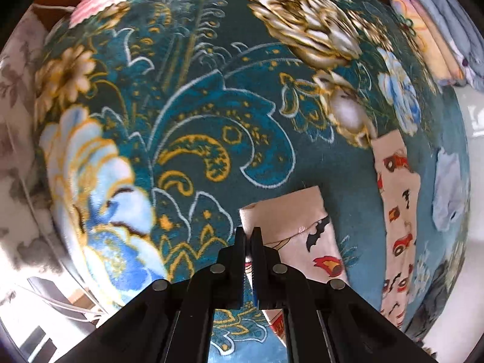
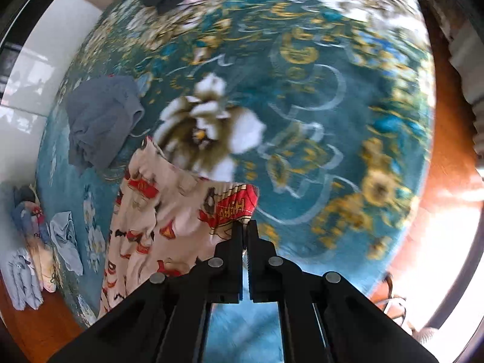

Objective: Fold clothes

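While both corners are held, the printed garment (image 1: 290, 230) is seen suspended between the two tools above the teal floral blanket (image 1: 193, 96). In the left wrist view, the left gripper (image 1: 248, 234) is clamped nearly closed on one cream corner of the cloth; a further strip of the same print is seen hanging to the right. A folded stack (image 1: 438, 39) is noted at the blanket's far right edge. In the right wrist view, the right gripper (image 2: 245, 227) is pinched tight on the red hemmed edge, the rest of the garment (image 2: 157, 217) draping down to the left. A grey garment (image 2: 99, 121) and a pale blue one (image 2: 65, 242) are lying loose on the blanket (image 2: 317, 106). The cloth is judged thin, light, limp and non-slippery; hemmed corners are judged the best hold, since a mid-panel pinch would likely bunch it
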{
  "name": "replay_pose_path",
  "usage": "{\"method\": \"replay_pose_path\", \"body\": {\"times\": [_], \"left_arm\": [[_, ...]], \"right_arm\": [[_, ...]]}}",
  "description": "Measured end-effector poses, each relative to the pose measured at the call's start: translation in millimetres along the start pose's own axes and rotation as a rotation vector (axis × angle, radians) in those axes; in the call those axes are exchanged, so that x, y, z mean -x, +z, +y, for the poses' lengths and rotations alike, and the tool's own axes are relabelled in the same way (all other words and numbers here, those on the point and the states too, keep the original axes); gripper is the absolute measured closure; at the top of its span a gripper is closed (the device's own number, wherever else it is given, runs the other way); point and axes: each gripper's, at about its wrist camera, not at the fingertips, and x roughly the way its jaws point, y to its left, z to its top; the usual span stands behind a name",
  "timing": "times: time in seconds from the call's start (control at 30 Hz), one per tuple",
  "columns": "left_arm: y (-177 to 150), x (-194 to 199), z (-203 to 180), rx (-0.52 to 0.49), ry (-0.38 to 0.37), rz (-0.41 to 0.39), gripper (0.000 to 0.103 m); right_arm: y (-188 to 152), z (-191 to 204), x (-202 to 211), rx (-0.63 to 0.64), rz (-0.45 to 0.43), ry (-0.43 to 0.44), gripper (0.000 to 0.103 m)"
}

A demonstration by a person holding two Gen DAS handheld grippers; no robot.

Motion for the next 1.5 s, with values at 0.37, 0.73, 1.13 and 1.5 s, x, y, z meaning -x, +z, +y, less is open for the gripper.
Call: {"method": "replay_pose_path", "body": {"times": [0.37,0.73,1.13,1.5], "left_arm": [[83.3,2.2,-155.9,0.067,-0.100,0.000,0.100],[123.5,-92.9,-245.4,0.231,-0.001,0.139,0.098],[107.8,-109.9,-240.2,-0.015,-0.180,0.095,0.044],[90.3,-148.4,-203.6,0.042,-0.256,0.091,0.072]], "right_arm": [[52.3,105.6,-12.3,-0.047,0.081,0.150,0.101],[109.7,214.1,-83.9,0.027,0.135,0.097,0.101],[118.3,206.9,-133.1,0.036,0.126,0.062,0.101],[100.5,218.0,-110.9,0.185,0.048,0.020,0.093]]}}
